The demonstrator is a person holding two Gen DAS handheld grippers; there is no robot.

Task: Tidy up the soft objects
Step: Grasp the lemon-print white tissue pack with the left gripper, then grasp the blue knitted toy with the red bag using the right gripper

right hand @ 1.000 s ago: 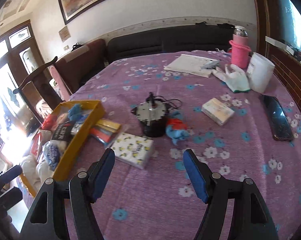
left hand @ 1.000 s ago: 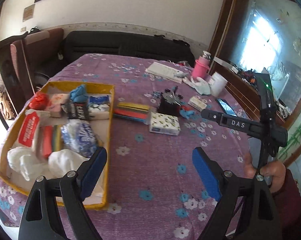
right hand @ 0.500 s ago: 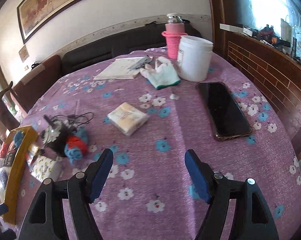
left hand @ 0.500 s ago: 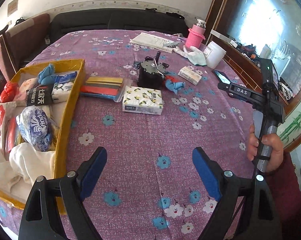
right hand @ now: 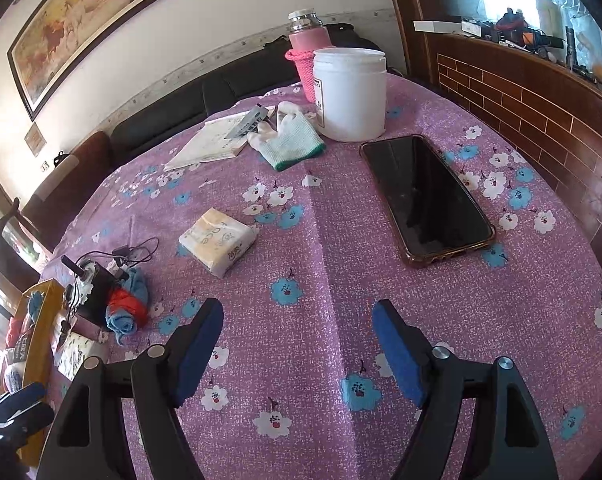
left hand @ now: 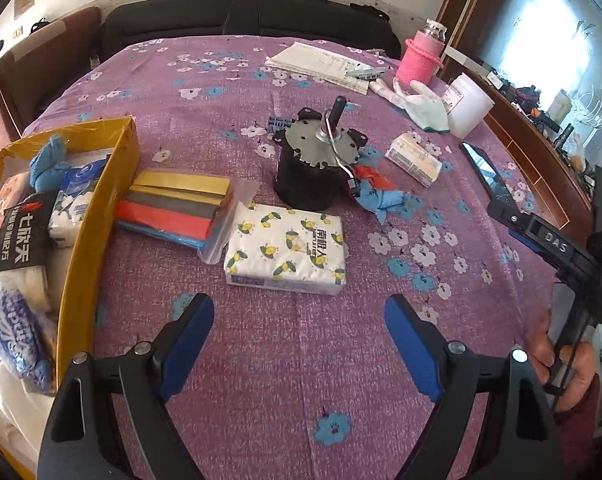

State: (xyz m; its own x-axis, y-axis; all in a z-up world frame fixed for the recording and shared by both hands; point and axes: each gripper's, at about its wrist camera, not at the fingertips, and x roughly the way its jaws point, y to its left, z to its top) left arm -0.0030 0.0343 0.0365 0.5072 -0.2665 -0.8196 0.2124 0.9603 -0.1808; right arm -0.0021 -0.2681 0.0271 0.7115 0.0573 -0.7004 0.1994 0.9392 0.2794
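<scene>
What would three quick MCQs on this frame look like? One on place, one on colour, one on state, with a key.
1. Where does the lemon-print tissue pack lie?
A. inside the yellow box
B. on the tablecloth, in front of the black motor
C. on the phone

2. What colour is the work glove's cuff?
A. green
B. red
C. black

3. How do the left gripper's jaws stand?
A. shut on the pack
B. open, holding nothing
C. shut on nothing

Key: B, the pack sits outside the yellow box, near the black motor; A, a green band edges the glove; B, the blue pads stand wide apart above bare tablecloth.
</scene>
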